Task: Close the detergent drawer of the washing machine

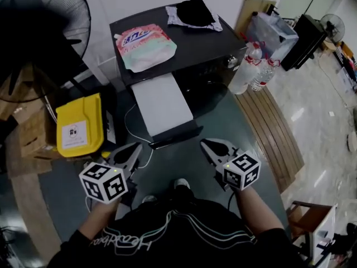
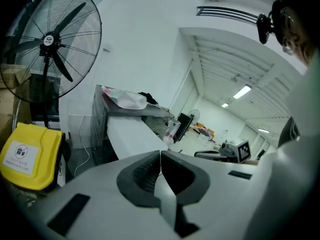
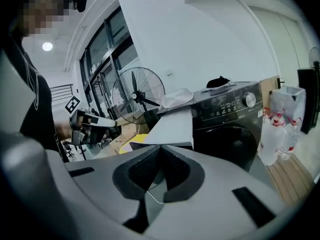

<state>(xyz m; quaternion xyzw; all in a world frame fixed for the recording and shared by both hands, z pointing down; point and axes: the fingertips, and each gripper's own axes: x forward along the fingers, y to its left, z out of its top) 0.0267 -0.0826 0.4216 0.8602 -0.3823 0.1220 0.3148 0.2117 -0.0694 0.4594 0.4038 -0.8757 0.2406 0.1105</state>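
The dark washing machine [image 1: 206, 54] stands ahead of me. Its detergent drawer [image 1: 162, 106] is pulled far out toward me, a long pale tray with a dark front panel [image 1: 177, 135]. My left gripper [image 1: 135, 148] hovers just left of that front panel, jaws shut and empty. My right gripper [image 1: 207, 144] hovers just right of it, also shut and empty. Neither touches the drawer. The left gripper view shows the drawer [image 2: 132, 133] beyond the left gripper [image 2: 160, 154]. In the right gripper view, the drawer [image 3: 173, 126] lies beyond the right gripper [image 3: 160, 147].
On the machine's top lie a pink-and-green detergent pouch [image 1: 144, 46] and a black cloth [image 1: 193, 11]. A yellow container [image 1: 81, 124] and a large fan [image 1: 44, 27] stand at the left. Water bottles [image 1: 251, 68] and a wooden pallet [image 1: 273, 127] are at the right.
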